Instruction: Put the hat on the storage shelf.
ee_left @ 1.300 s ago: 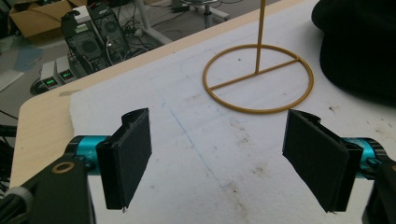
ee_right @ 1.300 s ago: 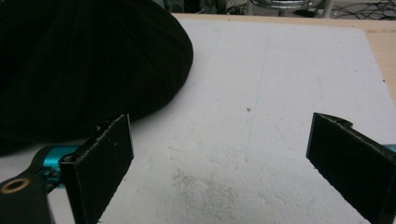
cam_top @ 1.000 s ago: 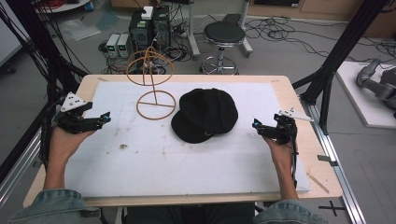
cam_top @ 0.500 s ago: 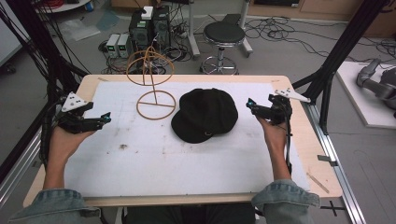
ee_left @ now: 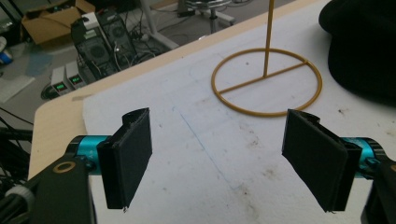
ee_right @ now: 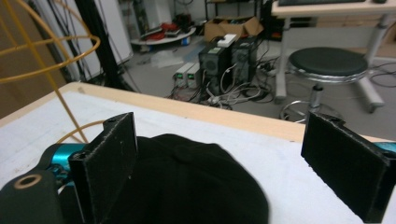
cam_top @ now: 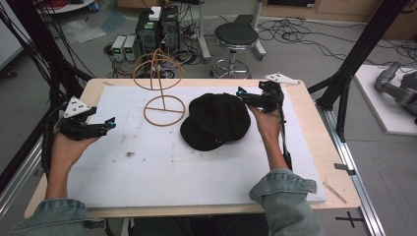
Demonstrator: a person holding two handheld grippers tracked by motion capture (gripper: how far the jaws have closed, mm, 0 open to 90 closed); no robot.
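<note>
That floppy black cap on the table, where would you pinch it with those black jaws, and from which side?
Probably the soft edge of the black cap at its far right, where the right gripper hovers with jaws open. The cap lies flat and slumped on the white mat, so a thin fold of cloth fits between the jaws better than the wide crown. Coming in low from the right also keeps clear of the wire stand.

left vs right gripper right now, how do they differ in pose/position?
The right gripper sits at the far edge of the black cap, jaws either side of the cap's crown in its own view; the left gripper hovers at the table's left side, apart from the cap and the wire stand. The right one points left across the table, the left one points right. Both are open and hold nothing.
</note>
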